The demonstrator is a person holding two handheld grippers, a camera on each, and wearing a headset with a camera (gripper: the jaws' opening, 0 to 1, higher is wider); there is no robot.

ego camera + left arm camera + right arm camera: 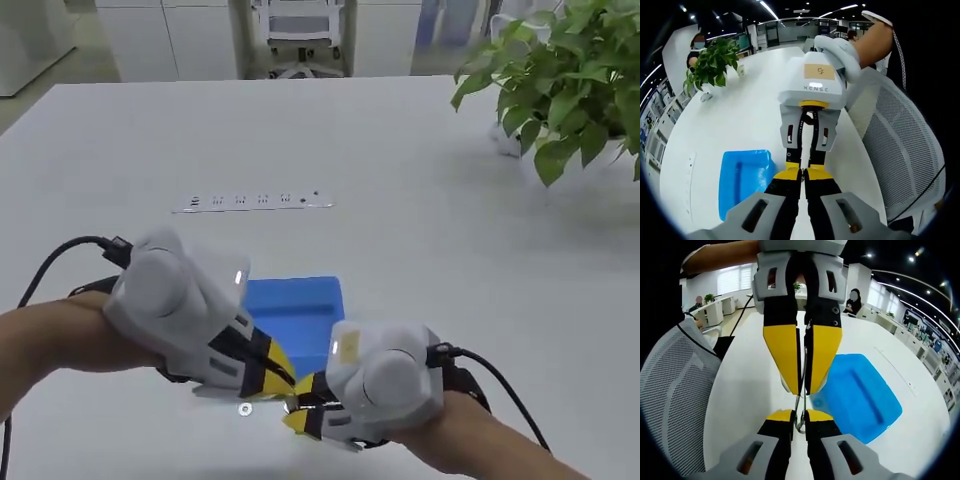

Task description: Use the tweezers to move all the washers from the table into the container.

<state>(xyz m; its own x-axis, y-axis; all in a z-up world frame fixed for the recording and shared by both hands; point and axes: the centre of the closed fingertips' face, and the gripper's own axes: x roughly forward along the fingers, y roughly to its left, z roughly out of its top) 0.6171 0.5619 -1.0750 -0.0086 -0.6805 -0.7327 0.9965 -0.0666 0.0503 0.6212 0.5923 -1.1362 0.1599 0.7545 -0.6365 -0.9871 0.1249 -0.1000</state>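
tweezers [800,412] seemingly bridge left gripper [802,388], right gripper [802,172]; washer [245,408], blue container [295,305] near.

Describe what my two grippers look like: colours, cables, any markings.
The left gripper and right gripper match: rounded pale grey housings and black jaws faced with yellow pads. A black cable trails from the rear of each. The right one's housing bears a tan label and XENSE lettering.
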